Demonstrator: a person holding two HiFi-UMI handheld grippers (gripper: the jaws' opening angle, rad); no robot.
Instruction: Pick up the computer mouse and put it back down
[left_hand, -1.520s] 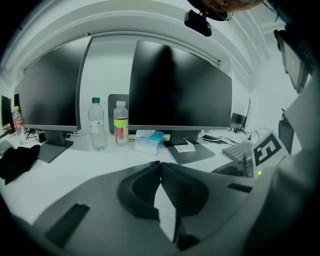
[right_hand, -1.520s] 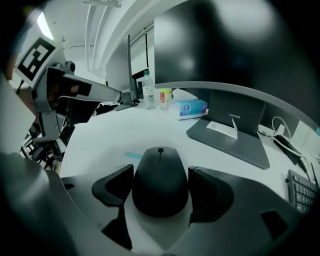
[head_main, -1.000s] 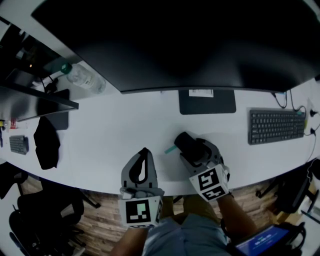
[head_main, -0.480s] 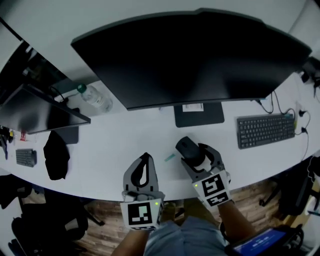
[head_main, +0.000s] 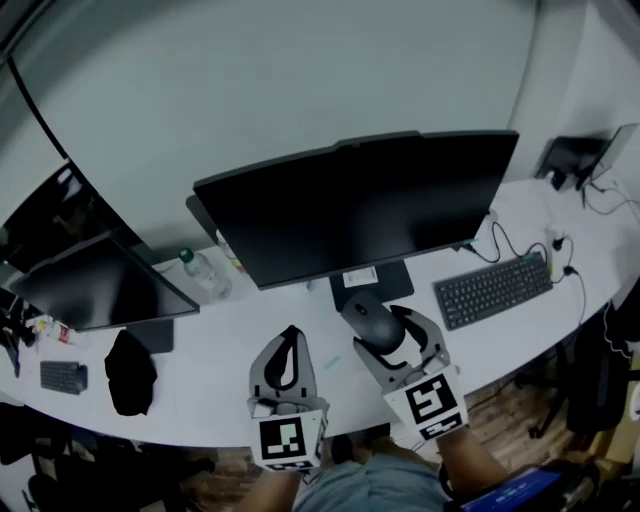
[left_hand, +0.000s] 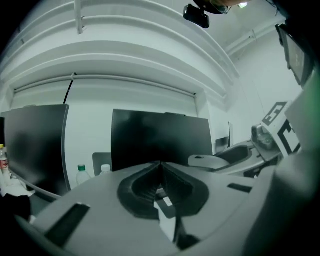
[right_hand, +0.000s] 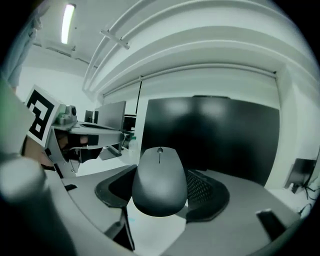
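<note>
A dark computer mouse (head_main: 368, 321) sits between the jaws of my right gripper (head_main: 377, 328), held above the white desk (head_main: 220, 335) in front of the big monitor. In the right gripper view the mouse (right_hand: 160, 181) fills the middle, with a jaw pressed on each side. My left gripper (head_main: 290, 332) hangs beside it on the left, shut with nothing in it. In the left gripper view its jaws (left_hand: 160, 164) meet at the tips, and the mouse (left_hand: 207, 161) shows to the right.
A large black monitor (head_main: 370, 205) stands behind the grippers, its stand base (head_main: 372, 284) on the desk. A keyboard (head_main: 492, 288) lies to the right, a water bottle (head_main: 205, 272) and a second monitor (head_main: 100, 285) to the left. A black cloth (head_main: 130, 372) lies near the front edge.
Both grippers have risen, the right one carrying the mouse up off the desk. The head view has tilted up, so the whole monitor and the wall now show.
</note>
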